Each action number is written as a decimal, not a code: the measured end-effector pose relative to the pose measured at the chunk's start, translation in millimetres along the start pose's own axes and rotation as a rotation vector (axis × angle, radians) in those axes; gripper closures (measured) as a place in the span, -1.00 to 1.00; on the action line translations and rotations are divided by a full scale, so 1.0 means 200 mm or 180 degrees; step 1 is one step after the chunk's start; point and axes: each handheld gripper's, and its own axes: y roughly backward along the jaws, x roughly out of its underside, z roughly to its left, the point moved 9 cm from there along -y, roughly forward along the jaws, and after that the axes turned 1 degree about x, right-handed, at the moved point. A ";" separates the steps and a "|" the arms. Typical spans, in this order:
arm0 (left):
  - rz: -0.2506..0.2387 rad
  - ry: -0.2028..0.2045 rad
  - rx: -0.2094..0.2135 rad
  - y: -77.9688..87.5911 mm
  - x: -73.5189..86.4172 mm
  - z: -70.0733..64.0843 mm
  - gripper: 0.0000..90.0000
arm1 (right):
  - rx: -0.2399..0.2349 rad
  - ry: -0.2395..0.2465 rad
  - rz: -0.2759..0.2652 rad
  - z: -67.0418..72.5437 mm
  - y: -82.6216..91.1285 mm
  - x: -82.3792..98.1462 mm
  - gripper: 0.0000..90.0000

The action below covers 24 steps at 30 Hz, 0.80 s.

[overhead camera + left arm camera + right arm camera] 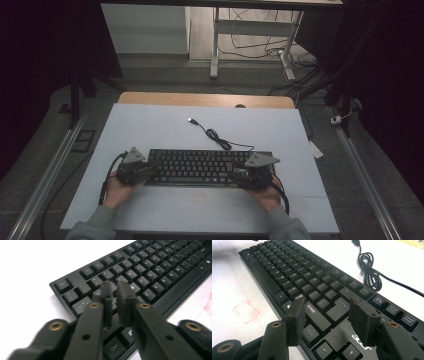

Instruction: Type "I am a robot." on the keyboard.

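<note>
**High view: both claws at the keyboard's ends**

High view: the black keyboard lies across the white surface, its cable coiled behind. The left claw and right claw sit at opposite ends.

Left gripper view: the left claw is closed, empty, tips poised over the keys near the left edge, apparently to press one.

Right gripper view: the right claw stands open above the Shift and Enter keys, holding nothing. Next, I judge, it must close before pressing.
</note>
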 end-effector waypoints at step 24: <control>0.0110 -0.0207 0.0171 -0.08 -0.04 -0.14 0.97 | 0.0027 0.0032 0.0061 0.00 -0.01 0.01 0.05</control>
